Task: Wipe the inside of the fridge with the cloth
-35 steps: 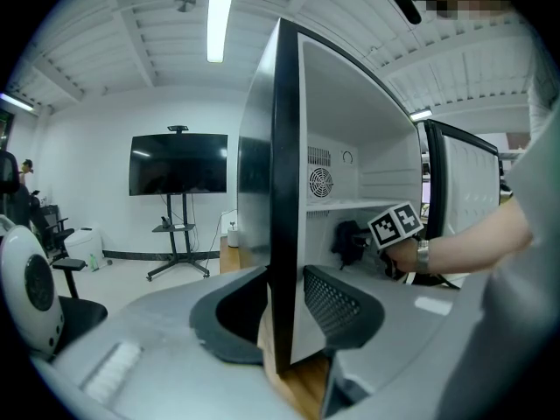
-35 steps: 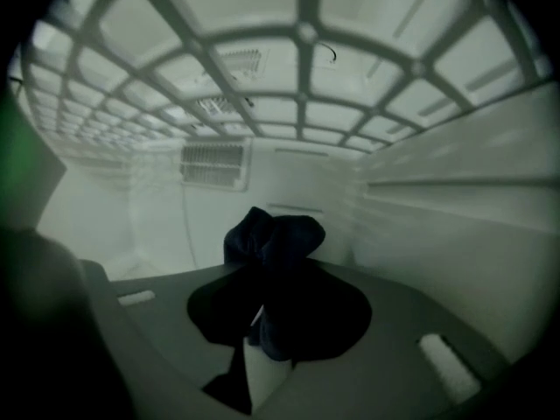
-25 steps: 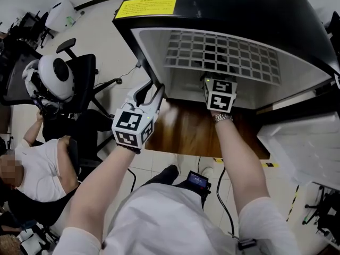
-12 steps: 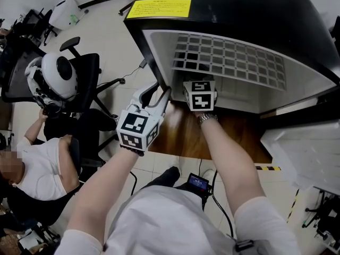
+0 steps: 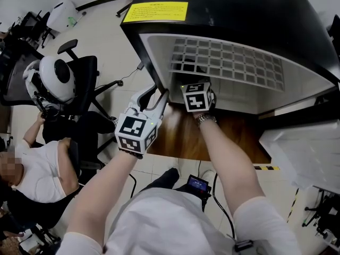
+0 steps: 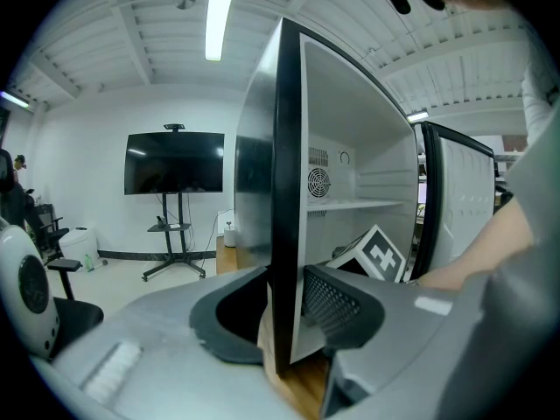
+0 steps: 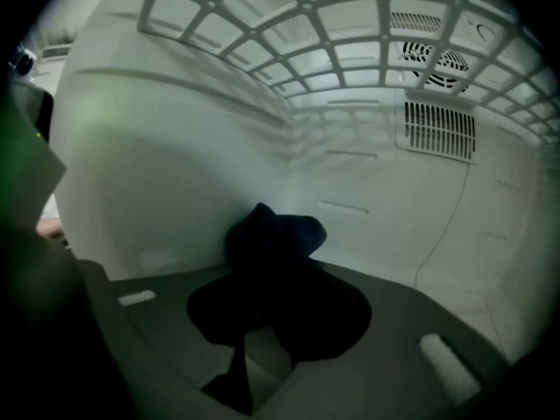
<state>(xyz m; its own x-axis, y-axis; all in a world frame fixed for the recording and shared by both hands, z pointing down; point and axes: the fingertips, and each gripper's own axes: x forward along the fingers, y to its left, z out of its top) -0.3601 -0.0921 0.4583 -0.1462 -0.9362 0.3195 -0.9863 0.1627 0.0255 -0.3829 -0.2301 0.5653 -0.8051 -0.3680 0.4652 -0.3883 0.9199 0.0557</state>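
Down inside the fridge [image 5: 239,15], under the white wire shelf [image 5: 228,60], the right gripper [image 5: 194,89] reaches into the lower compartment, and it's the one carrying the cloth [image 7: 278,274]. The right gripper view shows the jaws pinching a dark, bunched cloth. A rounded wad pokes out past the tips and a loose tail hangs down behind the grip.

That wad sits low against the white lining, near where the left inner wall meets the back. Whether it's actually pressing on the plastic, the frames don't settle.

The cloth looks soft, light and floppy, with no stiffness of its own. It should only wipe where the jaws push it, and any slack will likely fold or drag. Holding it by the gathered middle, as it is now, looks like the sensible grip: enough fabric sticks out front to meet the wall before the jaws do. Smooth lining and dry fabric should slide easily, so a firm pinch matters more than force.

Over at the opening, the left gripper [image 5: 153,93] straddles the front edge of the fridge's left side wall [image 6: 284,191]. One jaw is outside and one inside, closed on the panel, seemingly steadying the cabinet on its wooden platform [image 5: 212,137]. No cloth on that side.
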